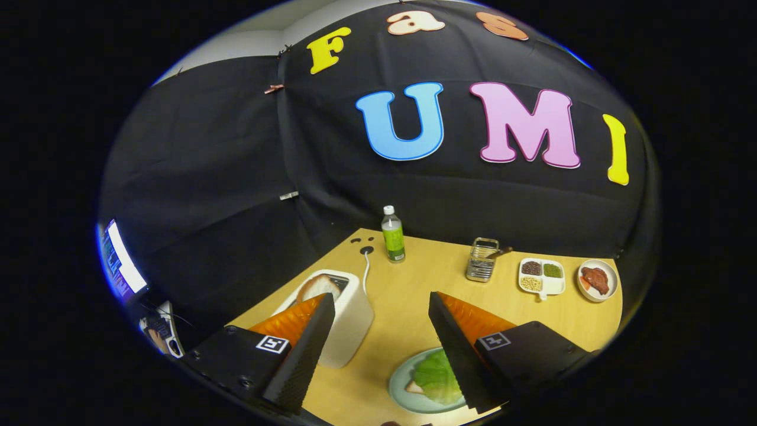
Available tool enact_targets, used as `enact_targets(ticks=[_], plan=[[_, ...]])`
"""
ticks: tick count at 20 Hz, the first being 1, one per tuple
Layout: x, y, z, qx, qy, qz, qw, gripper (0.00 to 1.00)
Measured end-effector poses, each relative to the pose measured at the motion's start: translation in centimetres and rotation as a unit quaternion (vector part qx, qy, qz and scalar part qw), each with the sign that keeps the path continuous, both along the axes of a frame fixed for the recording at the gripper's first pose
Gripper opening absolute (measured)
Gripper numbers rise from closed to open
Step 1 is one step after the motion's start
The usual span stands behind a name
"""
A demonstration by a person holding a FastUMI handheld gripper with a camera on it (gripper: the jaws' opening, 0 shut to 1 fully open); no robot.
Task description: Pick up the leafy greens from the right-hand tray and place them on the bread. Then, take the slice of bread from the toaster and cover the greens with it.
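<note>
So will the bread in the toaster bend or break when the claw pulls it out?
The bread pokes up from the toaster and looks like a thin slice, so it is probably light and easy to lift. It may squash or tear if squeezed hard. The claw is open, with the toaster by one finger.

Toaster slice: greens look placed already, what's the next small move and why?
Probably swing the open gripper toward the toaster and centre its fingers over the bread slice standing up out of the slot. The leafy greens already lie on the bread on the plate, and the fingers hold nothing.
</note>
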State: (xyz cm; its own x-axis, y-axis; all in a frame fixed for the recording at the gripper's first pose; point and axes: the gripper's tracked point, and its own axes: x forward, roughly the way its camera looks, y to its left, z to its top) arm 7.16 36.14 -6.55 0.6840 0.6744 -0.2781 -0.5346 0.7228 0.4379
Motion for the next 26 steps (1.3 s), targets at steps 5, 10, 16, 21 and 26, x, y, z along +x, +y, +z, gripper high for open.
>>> enact_targets(ticks=[5, 10, 16, 21, 26], plan=[[0.0, 6.2, 1.2, 0.026, 0.014, 0.023, 0.999, 0.99], [-0.1, 12.4, -0.4, 0.043, 0.069, 0.044, 0.996, 0.99], [0.7, 17.9, -4.5, 0.021, 0.111, 0.057, 0.992, 0.97], [2.3, 18.5, -7.5, -0.006, 0.143, 0.032, 0.989, 0.77], [2.4, 17.1, -7.7, -0.022, 0.155, 0.008, 0.988, 0.17]])
